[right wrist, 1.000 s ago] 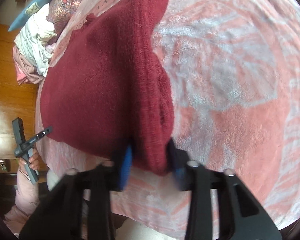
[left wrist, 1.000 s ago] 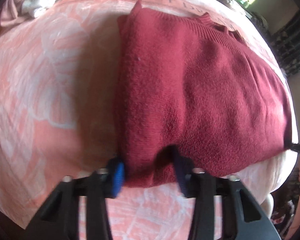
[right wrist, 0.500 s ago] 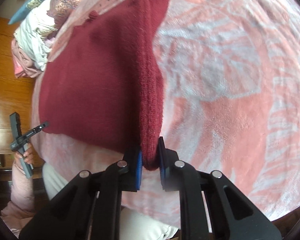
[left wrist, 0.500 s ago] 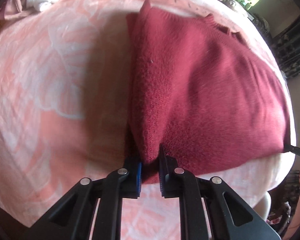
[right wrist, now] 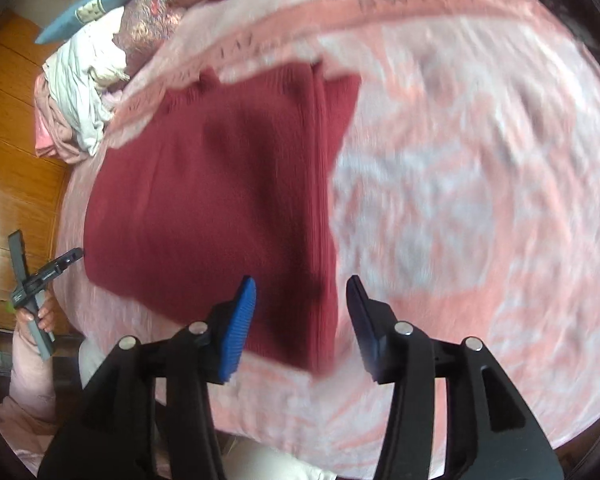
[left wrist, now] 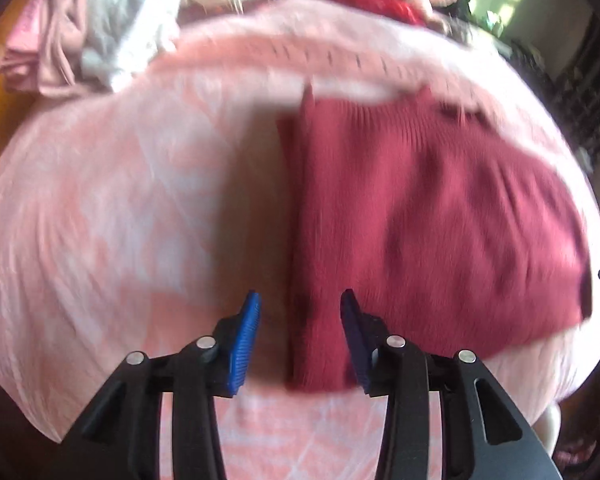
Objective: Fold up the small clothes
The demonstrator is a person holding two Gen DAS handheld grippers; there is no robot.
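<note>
Hovering spread wide, left gripper (left wrist: 300, 332) straddling maroon sweater (left wrist: 420, 216) folded edge, right gripper (right wrist: 302, 316) likewise gaping, pink blanket (right wrist: 480, 200) bare alongside.

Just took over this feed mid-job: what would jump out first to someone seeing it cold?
The dark red sweater lies folded flat on the pink patterned blanket. Both tongs, left and right, hang open over its near edge, holding nothing. A heap of pale clothes sits at the blanket's far left.
</note>
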